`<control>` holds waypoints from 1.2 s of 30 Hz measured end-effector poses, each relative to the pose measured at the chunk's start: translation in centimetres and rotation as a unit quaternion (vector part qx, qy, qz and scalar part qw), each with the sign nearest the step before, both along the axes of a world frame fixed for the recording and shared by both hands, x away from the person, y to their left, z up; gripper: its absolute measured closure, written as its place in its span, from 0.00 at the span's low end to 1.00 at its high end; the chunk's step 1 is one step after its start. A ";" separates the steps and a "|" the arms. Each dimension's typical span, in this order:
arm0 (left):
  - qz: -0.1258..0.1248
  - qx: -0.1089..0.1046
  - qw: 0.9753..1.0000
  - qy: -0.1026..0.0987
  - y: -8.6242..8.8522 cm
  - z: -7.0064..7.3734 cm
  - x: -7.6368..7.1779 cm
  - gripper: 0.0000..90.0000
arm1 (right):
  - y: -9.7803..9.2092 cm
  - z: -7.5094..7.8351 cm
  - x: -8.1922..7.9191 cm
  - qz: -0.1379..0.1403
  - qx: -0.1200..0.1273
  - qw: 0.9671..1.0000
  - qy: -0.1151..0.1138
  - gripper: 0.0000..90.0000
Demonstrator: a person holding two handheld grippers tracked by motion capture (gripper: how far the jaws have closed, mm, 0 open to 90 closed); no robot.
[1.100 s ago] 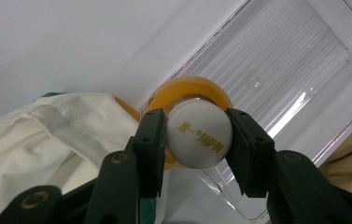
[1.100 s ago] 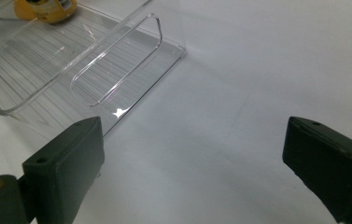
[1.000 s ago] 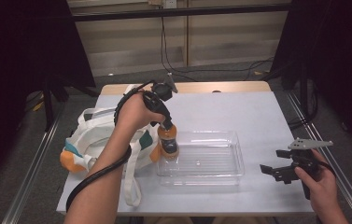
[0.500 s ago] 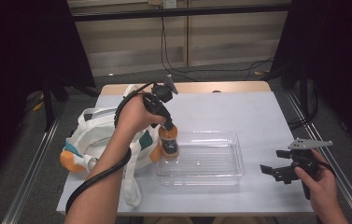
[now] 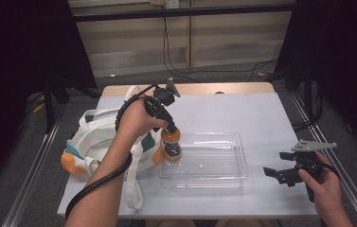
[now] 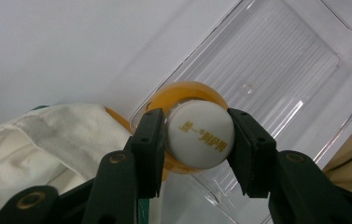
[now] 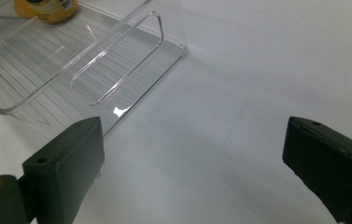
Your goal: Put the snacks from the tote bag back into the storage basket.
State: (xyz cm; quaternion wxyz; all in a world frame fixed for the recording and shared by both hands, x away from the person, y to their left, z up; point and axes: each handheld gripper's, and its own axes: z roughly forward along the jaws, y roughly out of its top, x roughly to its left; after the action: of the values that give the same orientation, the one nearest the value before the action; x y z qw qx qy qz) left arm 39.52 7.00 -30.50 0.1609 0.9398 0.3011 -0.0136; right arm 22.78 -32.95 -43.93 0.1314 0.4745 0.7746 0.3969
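Note:
An orange bottle (image 5: 171,144) with a white cap (image 6: 200,134) hangs upright over the left end of a clear plastic tray (image 5: 223,177). My left gripper (image 6: 197,140) is shut on the cap, jaws pressing both sides; the orange body (image 6: 187,93) shows below it above the tray's corner (image 6: 276,60). In the high view the left gripper (image 5: 166,124) points down from the hand. My right gripper (image 5: 280,174) rests open near the table's right front, nothing between its jaws. In the right gripper view the tray's end wall (image 7: 117,70) and the bottle (image 7: 47,8) lie ahead.
A white cloth bag (image 5: 95,142) with orange and teal trim lies on the left of the grey table (image 5: 242,113), beside the tray. The bag's cloth (image 6: 38,144) shows under the left gripper. Metal rails run along both table sides.
The left gripper and bottle have shifted very slightly toward the tray. The right gripper has stayed put.

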 end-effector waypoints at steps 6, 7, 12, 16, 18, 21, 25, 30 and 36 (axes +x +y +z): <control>0.001 -0.003 1.000 -0.002 0.1 -0.2 0.0 0.63 | 0.0 0.0 0.0 0.002 -0.001 1.000 -0.001 0.06; 0.002 -0.006 1.000 -0.001 0.1 -0.2 0.0 0.62 | 0.0 0.0 0.0 0.001 -0.002 1.000 -0.001 0.06; 0.003 -0.006 1.000 -0.002 0.1 -0.5 0.0 0.56 | 0.0 0.0 0.0 0.000 0.000 1.000 0.000 0.06; 0.002 -0.009 1.000 -0.007 0.3 -0.6 -0.1 0.52 | 0.0 0.0 0.0 0.000 -0.001 1.000 -0.001 0.06; 0.004 -0.011 1.000 -0.011 0.4 -0.7 -0.1 0.48 | 0.0 0.0 0.0 0.001 -0.002 1.000 0.000 0.06; 0.009 -0.015 1.000 -0.014 0.7 -0.6 -0.2 0.44 | 0.0 0.0 -0.1 0.001 -0.002 1.000 -0.001 0.06; 0.014 -0.013 1.000 -0.018 1.0 -0.7 -0.3 0.38 | 0.0 0.0 -0.1 0.000 -0.001 1.000 0.000 0.06; 0.024 -0.018 0.999 -0.018 1.2 -0.9 -0.4 0.28 | 0.0 0.0 -0.2 0.000 -0.003 1.000 -0.001 0.06; 0.037 -0.024 0.999 -0.023 1.6 -1.2 -0.7 0.22 | 0.0 0.0 -0.2 -0.001 -0.002 1.000 -0.001 0.06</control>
State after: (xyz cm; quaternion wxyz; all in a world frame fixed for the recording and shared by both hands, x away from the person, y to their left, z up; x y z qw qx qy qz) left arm 38.79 8.58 -31.75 0.1905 0.9240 0.3315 0.0073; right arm 22.59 -32.95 -43.91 0.1339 0.4741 0.7750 0.3958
